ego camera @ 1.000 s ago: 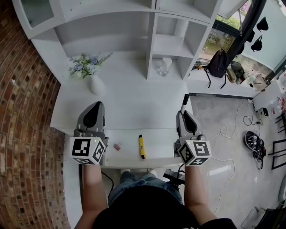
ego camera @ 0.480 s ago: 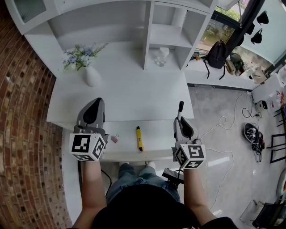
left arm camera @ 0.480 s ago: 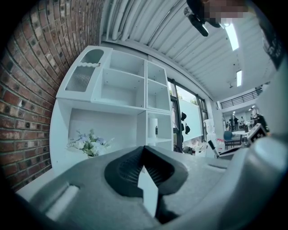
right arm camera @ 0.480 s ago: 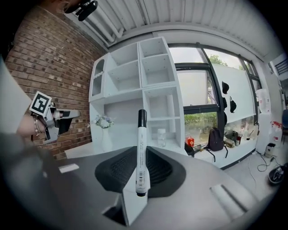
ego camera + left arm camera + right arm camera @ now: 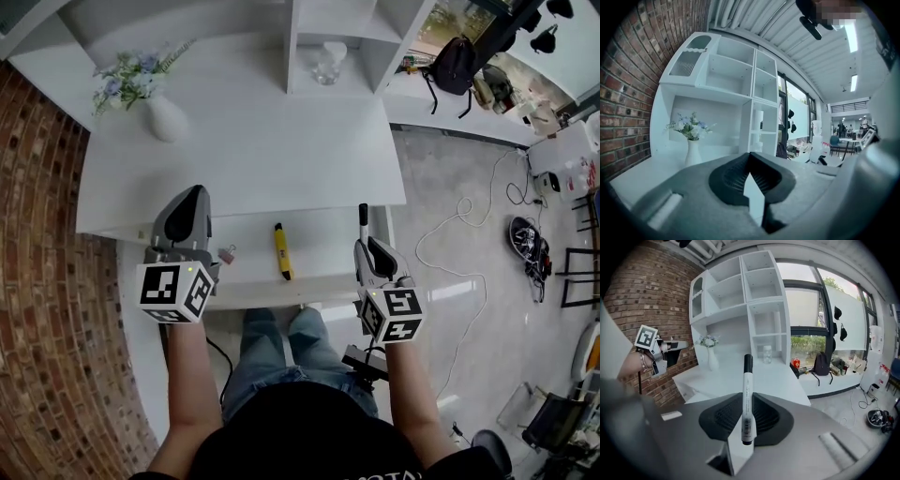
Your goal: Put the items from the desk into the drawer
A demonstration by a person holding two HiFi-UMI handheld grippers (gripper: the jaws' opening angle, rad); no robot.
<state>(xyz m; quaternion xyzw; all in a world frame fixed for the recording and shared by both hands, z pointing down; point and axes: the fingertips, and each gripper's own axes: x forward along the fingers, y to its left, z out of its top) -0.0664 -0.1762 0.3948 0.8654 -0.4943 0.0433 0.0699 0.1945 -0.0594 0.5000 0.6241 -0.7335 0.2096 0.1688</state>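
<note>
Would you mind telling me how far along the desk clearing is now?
Done: a yellow pen-like item and pink binder clip lie in the open white drawer. In hand: the right gripper grips a black-capped white marker. Remaining: placing that marker inside.
</note>
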